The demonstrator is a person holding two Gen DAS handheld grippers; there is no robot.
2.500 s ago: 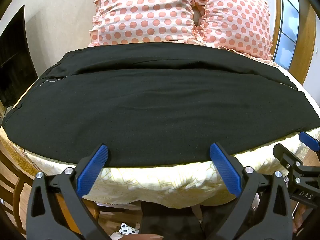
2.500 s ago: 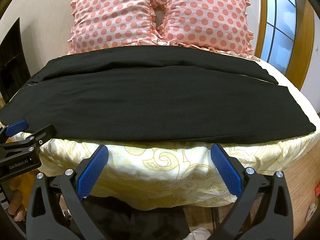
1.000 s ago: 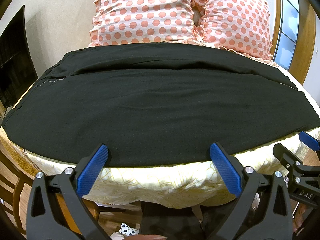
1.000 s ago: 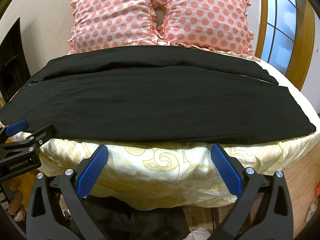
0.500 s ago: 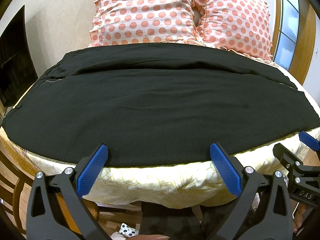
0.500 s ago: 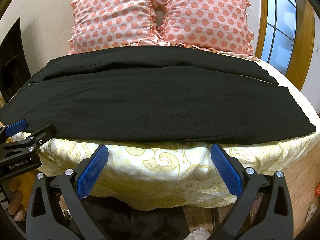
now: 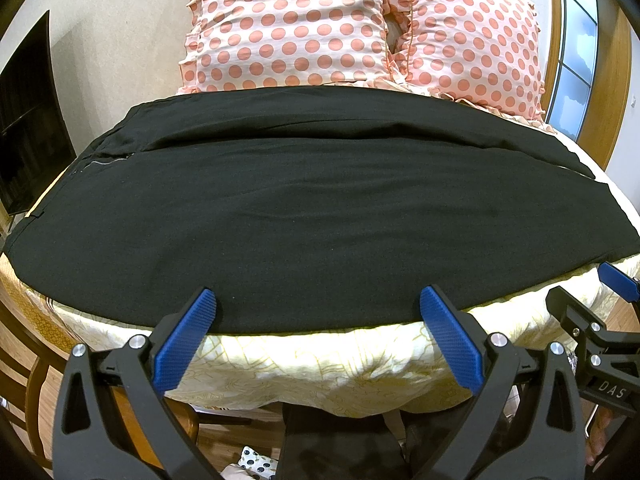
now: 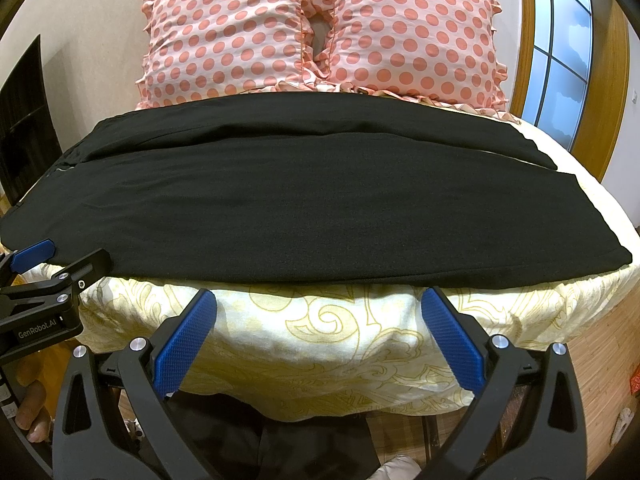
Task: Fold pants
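Observation:
Black pants [image 7: 312,208] [image 8: 304,200] lie flat across the bed, waistband at the left, leg ends at the right, one leg lying partly over the other. My left gripper [image 7: 318,300] is open, its blue fingertips just at the pants' near edge, nothing between them. My right gripper [image 8: 318,304] is open too, held a little short of the near edge, over the yellow patterned bedcover [image 8: 328,332]. Each gripper shows in the other's view: the right one at the edge [image 7: 592,320], the left one at the side [image 8: 60,268].
Two pink polka-dot pillows [image 7: 296,28] [image 8: 404,36] stand behind the pants. A dark screen [image 7: 28,120] is at the left wall, a window with a wooden frame [image 8: 560,52] at the right. Wooden furniture [image 7: 24,364] sits below the bed edge at left.

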